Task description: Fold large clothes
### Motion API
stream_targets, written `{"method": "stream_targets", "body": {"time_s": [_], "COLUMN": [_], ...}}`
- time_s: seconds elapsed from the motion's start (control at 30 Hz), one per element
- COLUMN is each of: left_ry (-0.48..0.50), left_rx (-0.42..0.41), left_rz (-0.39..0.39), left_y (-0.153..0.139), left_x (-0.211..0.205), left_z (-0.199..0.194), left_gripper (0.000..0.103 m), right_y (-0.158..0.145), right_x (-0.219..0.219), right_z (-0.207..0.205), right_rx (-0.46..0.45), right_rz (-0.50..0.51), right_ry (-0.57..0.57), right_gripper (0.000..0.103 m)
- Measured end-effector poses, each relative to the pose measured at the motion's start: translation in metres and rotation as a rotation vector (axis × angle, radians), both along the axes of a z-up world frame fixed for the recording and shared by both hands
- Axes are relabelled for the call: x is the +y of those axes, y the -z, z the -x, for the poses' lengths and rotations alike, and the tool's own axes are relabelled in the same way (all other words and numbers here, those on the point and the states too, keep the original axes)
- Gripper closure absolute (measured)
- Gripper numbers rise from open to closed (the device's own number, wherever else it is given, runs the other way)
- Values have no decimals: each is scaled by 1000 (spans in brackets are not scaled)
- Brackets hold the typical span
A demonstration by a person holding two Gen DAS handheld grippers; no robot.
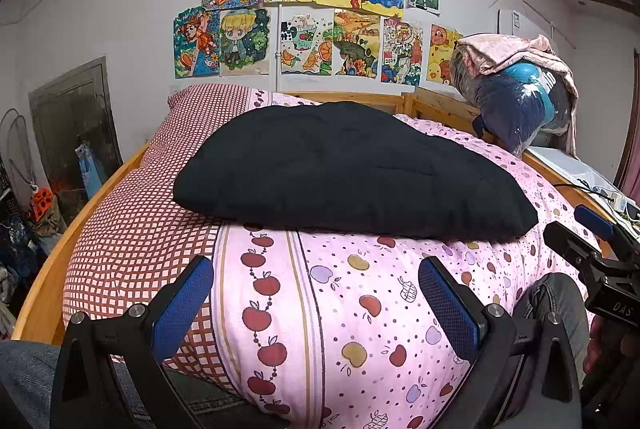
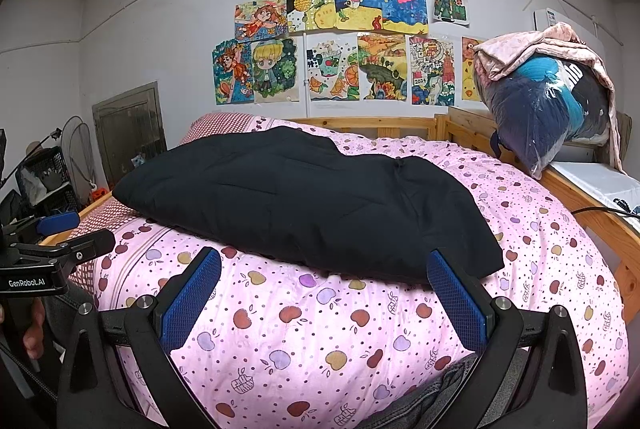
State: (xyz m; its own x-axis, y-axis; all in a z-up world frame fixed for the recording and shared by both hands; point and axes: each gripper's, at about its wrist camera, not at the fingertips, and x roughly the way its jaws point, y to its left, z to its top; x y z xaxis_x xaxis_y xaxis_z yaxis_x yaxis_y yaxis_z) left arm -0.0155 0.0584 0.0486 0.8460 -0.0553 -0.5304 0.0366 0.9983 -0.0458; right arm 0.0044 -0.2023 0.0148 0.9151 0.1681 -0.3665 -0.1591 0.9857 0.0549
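A large black garment (image 1: 344, 169) lies spread flat across the pink apple-print quilt (image 1: 360, 309) on the bed; it also shows in the right wrist view (image 2: 304, 205). My left gripper (image 1: 316, 269) is open and empty, hovering over the quilt just short of the garment's near edge. My right gripper (image 2: 324, 265) is open and empty, its right finger (image 2: 456, 301) near the garment's near right corner. The right gripper shows at the right edge of the left wrist view (image 1: 588, 229); the left gripper shows at the left edge of the right wrist view (image 2: 76, 233).
The wooden bed frame (image 2: 592, 221) rims the quilt (image 2: 320, 329). A plastic bag of clothes (image 2: 548, 109) topped with a pink cloth stands at the back right. A red check pillow (image 1: 160, 189) lies left. Clutter and a fan (image 2: 76, 153) stand by the left wall.
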Motion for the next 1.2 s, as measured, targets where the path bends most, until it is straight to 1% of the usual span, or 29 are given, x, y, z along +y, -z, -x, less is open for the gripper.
{"method": "stream_targets", "body": {"time_s": [1.2], "left_ry": [13], "left_rx": [5], "left_rz": [8], "left_y": [-1], "left_x": [2], "left_z": [2], "left_gripper": [0], "right_y": [2], "right_x": [1], "right_z": [1], "right_rx": [3], "right_rz": [-1], "right_ry": [1], "right_gripper": [2]}}
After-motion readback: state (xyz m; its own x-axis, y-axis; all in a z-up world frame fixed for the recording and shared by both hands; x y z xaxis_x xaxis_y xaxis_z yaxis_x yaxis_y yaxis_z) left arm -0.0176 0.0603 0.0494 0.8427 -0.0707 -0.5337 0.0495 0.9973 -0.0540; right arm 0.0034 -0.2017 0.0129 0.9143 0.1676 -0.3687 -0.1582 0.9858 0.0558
